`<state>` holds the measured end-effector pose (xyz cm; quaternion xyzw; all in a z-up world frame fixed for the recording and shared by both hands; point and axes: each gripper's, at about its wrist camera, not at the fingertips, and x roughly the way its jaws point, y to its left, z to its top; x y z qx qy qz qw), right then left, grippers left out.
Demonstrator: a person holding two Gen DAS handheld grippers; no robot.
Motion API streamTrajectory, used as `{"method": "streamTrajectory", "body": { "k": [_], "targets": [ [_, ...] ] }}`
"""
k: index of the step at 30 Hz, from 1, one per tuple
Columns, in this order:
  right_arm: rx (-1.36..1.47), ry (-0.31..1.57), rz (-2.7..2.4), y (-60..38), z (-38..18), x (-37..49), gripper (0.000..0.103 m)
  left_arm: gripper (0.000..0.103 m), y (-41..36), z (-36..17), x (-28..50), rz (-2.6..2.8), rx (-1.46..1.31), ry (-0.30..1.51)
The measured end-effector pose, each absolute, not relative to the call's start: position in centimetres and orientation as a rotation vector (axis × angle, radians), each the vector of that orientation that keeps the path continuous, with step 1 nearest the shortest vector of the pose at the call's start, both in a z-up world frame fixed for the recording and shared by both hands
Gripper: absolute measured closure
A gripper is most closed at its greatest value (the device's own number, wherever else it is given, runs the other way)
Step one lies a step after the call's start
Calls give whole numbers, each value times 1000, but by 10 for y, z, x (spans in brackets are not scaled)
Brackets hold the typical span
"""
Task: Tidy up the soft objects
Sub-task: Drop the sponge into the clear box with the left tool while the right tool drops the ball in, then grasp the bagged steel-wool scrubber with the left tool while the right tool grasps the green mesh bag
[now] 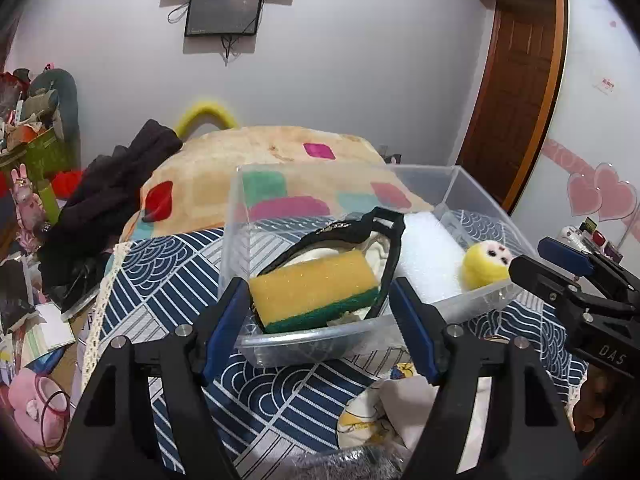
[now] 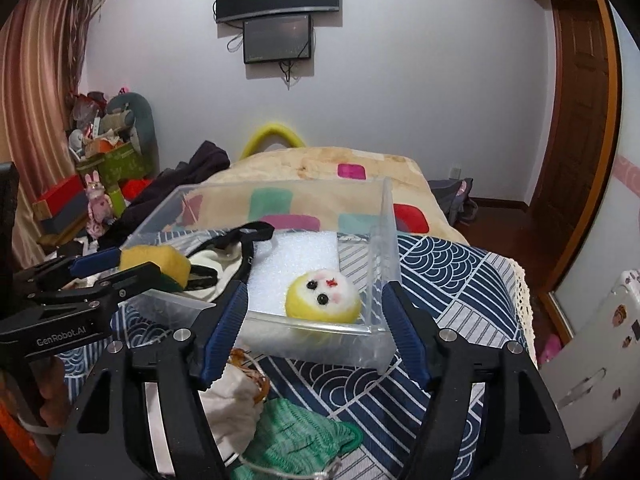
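Observation:
A clear plastic box (image 1: 320, 336) (image 2: 376, 256) sits on the blue patterned bedspread. In it lie a yellow and green sponge (image 1: 316, 290) (image 2: 160, 262), a white cloth with a black strap (image 1: 384, 232) (image 2: 240, 240), a white foam block (image 1: 428, 260) (image 2: 296, 256) and a yellow plush ball with a face (image 1: 484, 264) (image 2: 324, 298). My left gripper (image 1: 318, 308) (image 2: 124, 266) is open, its fingers either side of the sponge at the box's near wall. My right gripper (image 2: 314, 308) (image 1: 524, 258) is open, in front of the plush ball, holding nothing.
A white cloth pouch (image 2: 232, 396) and a green knitted piece (image 2: 296, 440) lie on the bed in front of the box. A patterned blanket (image 1: 256, 176) is heaped behind it, dark clothes (image 1: 108, 200) to the left. Clutter stands at far left, a wooden door (image 2: 576, 112) at right.

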<state>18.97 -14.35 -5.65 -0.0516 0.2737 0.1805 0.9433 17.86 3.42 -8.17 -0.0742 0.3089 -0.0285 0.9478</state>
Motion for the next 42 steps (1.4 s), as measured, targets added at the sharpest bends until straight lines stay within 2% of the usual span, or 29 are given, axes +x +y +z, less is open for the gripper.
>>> {"method": "streamTrajectory", "body": {
  "k": [8,10,16,30,36,38,39,40,41,42],
  "targets": [
    [-98,482,365,-151,-39,165,28,11,35,-56,151,-54,-144,560],
    [-95,477,368,-153,-38,160,28,10,36,-51,141,-53,-135,546],
    [-91,511,368,-157,-53,151,27,10,31,-60,119,-60,-107,578],
    [-64,703,358,-169,-108,149,27,10,22,-124,100,-92,-89,772],
    [-42,690,372,-172,-100,144,27,10,21,-143,96,-123,-117,821],
    [-27,670,360,-176,-94,144,27,17,21,-147,96,-121,-128,819],
    [-24,667,356,-176,-94,146,27,27,21,-147,96,-125,-134,819],
    [-18,665,350,-176,-93,148,27,31,22,-147,96,-133,-143,818],
    [-14,666,347,-175,-94,151,27,39,21,-147,97,-146,-148,819],
    [-15,674,346,-174,-96,155,27,42,21,-147,98,-157,-147,820]
  ]
}}
